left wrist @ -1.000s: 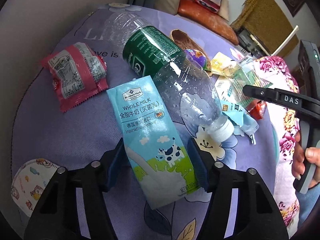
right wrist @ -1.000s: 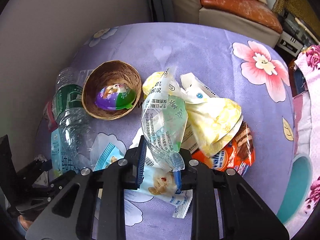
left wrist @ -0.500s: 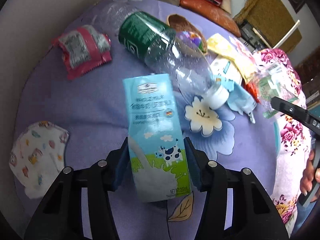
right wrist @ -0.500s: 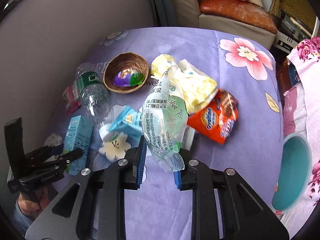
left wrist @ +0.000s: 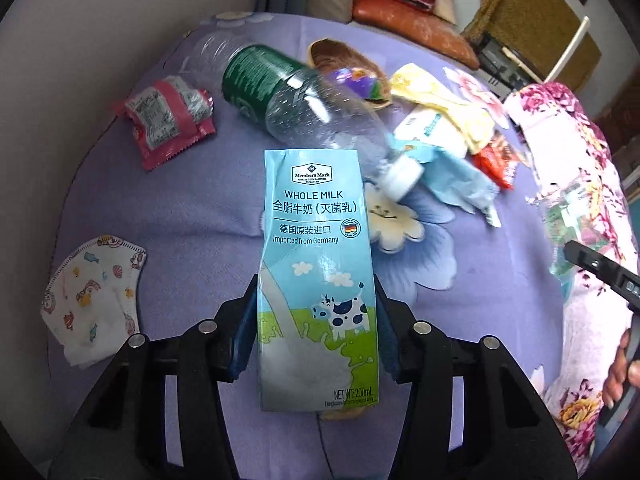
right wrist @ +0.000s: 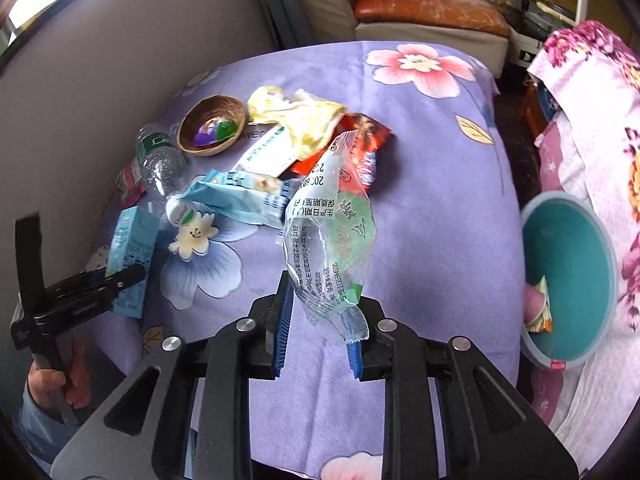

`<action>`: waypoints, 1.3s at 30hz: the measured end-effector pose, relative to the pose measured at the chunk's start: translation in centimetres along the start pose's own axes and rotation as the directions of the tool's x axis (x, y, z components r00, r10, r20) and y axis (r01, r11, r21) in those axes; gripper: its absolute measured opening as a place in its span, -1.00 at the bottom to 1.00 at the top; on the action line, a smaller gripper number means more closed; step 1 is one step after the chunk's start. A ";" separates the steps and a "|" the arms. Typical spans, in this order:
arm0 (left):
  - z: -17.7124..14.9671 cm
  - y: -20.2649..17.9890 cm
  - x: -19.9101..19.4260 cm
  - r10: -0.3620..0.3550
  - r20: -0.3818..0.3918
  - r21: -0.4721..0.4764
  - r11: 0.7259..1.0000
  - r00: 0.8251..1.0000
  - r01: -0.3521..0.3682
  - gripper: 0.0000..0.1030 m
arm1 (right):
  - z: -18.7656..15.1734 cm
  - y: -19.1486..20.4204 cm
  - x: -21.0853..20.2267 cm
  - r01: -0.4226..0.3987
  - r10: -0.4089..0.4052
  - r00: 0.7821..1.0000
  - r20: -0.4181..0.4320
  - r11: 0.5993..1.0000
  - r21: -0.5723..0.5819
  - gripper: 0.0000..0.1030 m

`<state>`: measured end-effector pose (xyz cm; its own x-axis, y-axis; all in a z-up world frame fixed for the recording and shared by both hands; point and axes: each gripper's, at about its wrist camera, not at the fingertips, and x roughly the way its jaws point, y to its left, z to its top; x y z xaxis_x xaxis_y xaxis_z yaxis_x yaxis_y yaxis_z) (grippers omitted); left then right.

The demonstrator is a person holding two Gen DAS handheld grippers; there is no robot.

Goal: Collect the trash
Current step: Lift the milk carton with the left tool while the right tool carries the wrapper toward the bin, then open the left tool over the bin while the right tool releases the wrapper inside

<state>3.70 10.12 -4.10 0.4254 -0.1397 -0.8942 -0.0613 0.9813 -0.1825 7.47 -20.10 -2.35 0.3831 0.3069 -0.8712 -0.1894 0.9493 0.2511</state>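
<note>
My left gripper (left wrist: 316, 332) is clamped on a light blue milk carton (left wrist: 316, 272), one blue pad pressed to each side of its lower half, the printed front with the cow facing up at my camera and the carton's top end pointing away from me, lifted above the purple flowered tablecloth (left wrist: 192, 208). From the right wrist view the same carton (right wrist: 132, 248) shows at the left, pinched at its near end by the left gripper (right wrist: 120, 280). My right gripper (right wrist: 318, 332) grips a clear plastic wrapper (right wrist: 330, 232) with green print by its crimped lower end, and the bag stands up from the pads, off the cloth. Beyond the carton an empty plastic bottle (left wrist: 304, 108) with a green label lies on its side, white cap toward me, just next to a white flower printed on the cloth. A red snack packet (left wrist: 168, 120) lies to the bottle's left, and a patterned face mask (left wrist: 96, 300) lies near the table's left edge. Behind the bottle sits a woven bowl (right wrist: 212, 124) with a purple and green jelly cup (right wrist: 214, 132) inside it. A yellow wrapper (right wrist: 300, 116), a light blue wrapper (right wrist: 240, 196) and an orange-red packet (right wrist: 360, 148) lie heaped together mid-table. To the right, past the table edge, a teal bin (right wrist: 568, 276) holds a small scrap at its near wall.
</note>
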 end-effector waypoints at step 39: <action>1.9 -39.2 9.1 -0.281 -0.202 0.554 0.757 0.938 0.346 0.00 | -2.6 -24.2 -9.3 0.138 -0.199 0.971 0.132 0.919 0.370 -0.56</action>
<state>11.68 -29.40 -4.34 0.2341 -0.4335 -0.8703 0.6012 0.7680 -0.2208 6.14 -46.08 -1.40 0.5289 0.1181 -0.8404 0.2133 0.9400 0.2663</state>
